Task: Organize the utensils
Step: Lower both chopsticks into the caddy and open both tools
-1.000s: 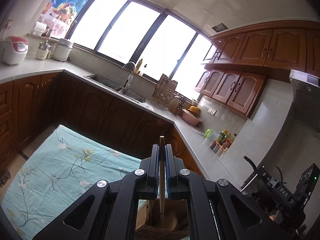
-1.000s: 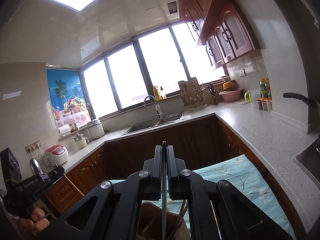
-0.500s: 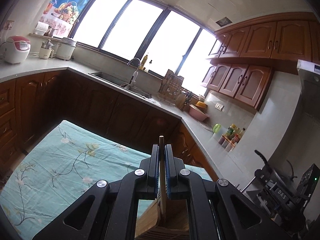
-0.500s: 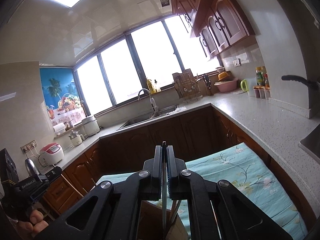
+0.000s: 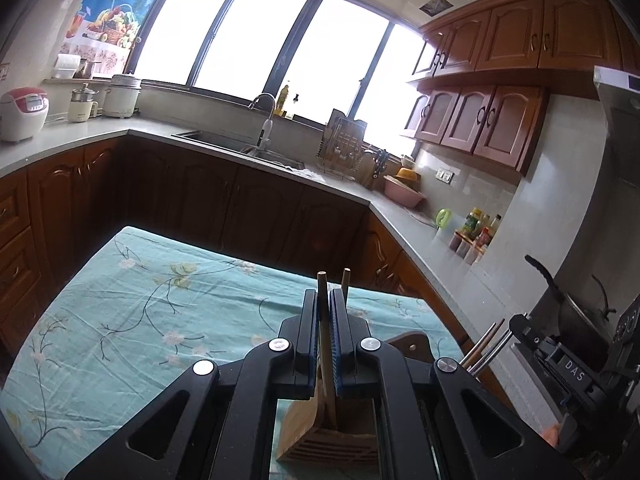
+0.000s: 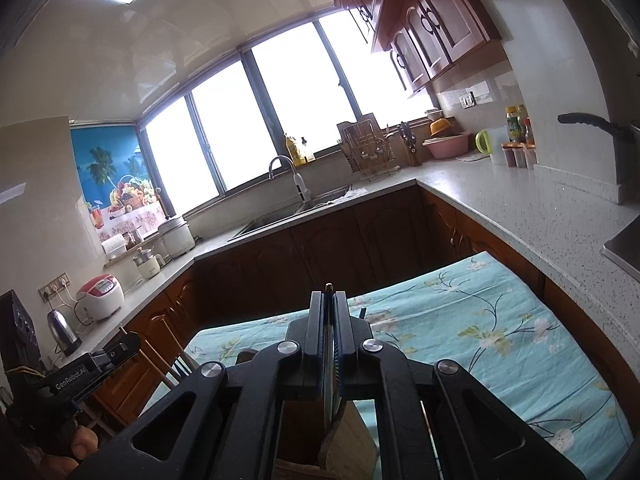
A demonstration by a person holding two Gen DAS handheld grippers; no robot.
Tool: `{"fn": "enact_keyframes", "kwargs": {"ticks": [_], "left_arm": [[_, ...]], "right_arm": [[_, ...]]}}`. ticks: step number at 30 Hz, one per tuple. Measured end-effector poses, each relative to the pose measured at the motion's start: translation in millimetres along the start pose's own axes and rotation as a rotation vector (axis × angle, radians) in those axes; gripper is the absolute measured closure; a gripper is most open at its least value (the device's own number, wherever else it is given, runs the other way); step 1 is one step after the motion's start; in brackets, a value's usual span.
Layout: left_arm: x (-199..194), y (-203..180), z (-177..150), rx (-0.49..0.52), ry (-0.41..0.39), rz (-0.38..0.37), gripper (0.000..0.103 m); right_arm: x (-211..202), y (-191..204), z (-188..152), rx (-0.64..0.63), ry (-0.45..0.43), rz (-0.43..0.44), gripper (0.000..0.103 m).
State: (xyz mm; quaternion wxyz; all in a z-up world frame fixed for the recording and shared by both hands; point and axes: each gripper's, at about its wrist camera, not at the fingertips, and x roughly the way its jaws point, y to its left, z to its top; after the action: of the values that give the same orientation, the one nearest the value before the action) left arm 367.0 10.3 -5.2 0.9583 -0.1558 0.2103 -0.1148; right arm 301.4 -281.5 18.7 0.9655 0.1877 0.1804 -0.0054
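Between my left gripper's (image 5: 325, 304) blue-padded fingers (image 5: 311, 332) a wooden chopstick (image 5: 322, 286) stands nearly upright, pinched tight; its tip pokes out above them and its lower end reaches down into the wooden utensil holder (image 5: 320, 438) directly below. Just right of that clamped stick, a second wooden stick (image 5: 345, 280) rises from behind the right finger; I cannot tell whether it touches it.

Over on my right gripper (image 6: 329, 312), the fingers (image 6: 316, 332) are closed on a thin, dark-tipped metal utensil (image 6: 328, 289), edge-on, so I cannot say what kind. It runs down into the same holder (image 6: 348, 432), whose pale wooden wall shows beneath the jaws.

Right of the holder, in the left camera, metal and wooden handles (image 5: 486, 344) stick up beside the other gripper's body, which carries the letters "DAS" (image 5: 575, 370). Left of the holder, in the right camera, the opposite gripper reads "GenRobot.AI" (image 6: 71, 376), with a person's hand (image 6: 76, 454) under it.

Beneath the holder spreads a teal floral tablecloth (image 5: 120, 320). Beyond it, far behind the holder, a red-and-white rice cooker (image 6: 101, 295) and a kettle (image 6: 62, 330) sit on the grey countertop (image 6: 520, 204); their labels are too small to read.
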Motion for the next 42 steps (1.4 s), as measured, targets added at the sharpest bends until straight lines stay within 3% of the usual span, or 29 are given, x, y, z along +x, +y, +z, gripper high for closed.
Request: {"fn": "enact_keyframes", "kwargs": {"ticks": [18,35,38,42], "left_arm": [[-0.2,-21.0,-1.3,0.069,0.033,0.05,0.098],[3.0,-17.2,5.1,0.072,0.058,0.032,0.097],[3.5,-18.0,5.4,0.072,0.063,0.031,0.097],[3.5,-19.0,6.2,0.071,0.068,0.037,0.093]], "right_arm": [[8.7,-1.8,-13.3,0.004,0.034,-0.002,0.099],[9.1,0.2,-14.6,0.008,0.049,0.003,0.099],[9.6,-0.7,-15.3,0.018,0.053,0.006,0.094],[8.6,4.8,-19.7,0.02,0.059,0.003,0.094]]}}
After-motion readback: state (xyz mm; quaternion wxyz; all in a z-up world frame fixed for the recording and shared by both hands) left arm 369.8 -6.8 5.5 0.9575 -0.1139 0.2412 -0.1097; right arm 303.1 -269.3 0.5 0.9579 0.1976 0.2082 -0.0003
